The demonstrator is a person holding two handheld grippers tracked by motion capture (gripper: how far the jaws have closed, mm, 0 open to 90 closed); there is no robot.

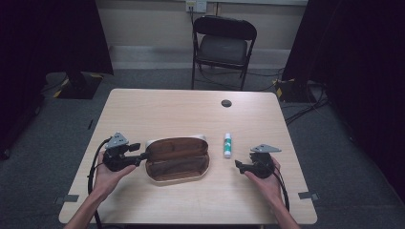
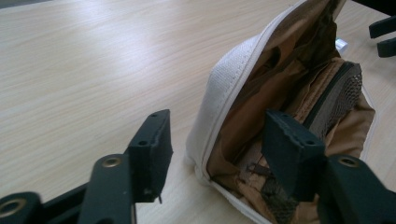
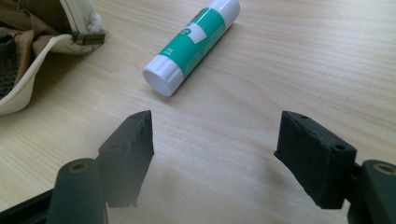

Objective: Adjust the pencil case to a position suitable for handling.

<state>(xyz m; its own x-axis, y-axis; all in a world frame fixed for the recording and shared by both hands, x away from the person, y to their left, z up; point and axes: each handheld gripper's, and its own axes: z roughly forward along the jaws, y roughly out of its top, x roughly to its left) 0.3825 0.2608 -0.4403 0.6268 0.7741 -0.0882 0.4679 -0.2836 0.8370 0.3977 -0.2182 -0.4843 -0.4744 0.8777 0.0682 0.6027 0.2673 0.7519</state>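
**Pouch laid open, glue stick not yet picked up**

An open pouch (image 1: 177, 160) is seen lying on the table (image 1: 157, 107), its zipped lid folded back so that the brown lining and a mesh pocket are exposed. The left gripper (image 2: 215, 149) is held at the pouch's left end; its jaws stand apart, one outside the cream rim and one over the lining, and no pad is seen pressing on the fabric. A release of that rim is judged to be the step in hand, with the pouch left gaping.

A glue stick (image 3: 191, 44) lies on its side just beside the pouch's right end, apart from it, white cap toward the right gripper (image 3: 215, 149). That gripper is held further right of the pouch, near the stick, with its jaws wide apart and nothing between them.

The loading of the stick into the pouch is judged to be what follows. For that, the right gripper would need to be brought over the stick, the jaws set across its round barrel rather than along it, and closed squarely so that it does not roll away.
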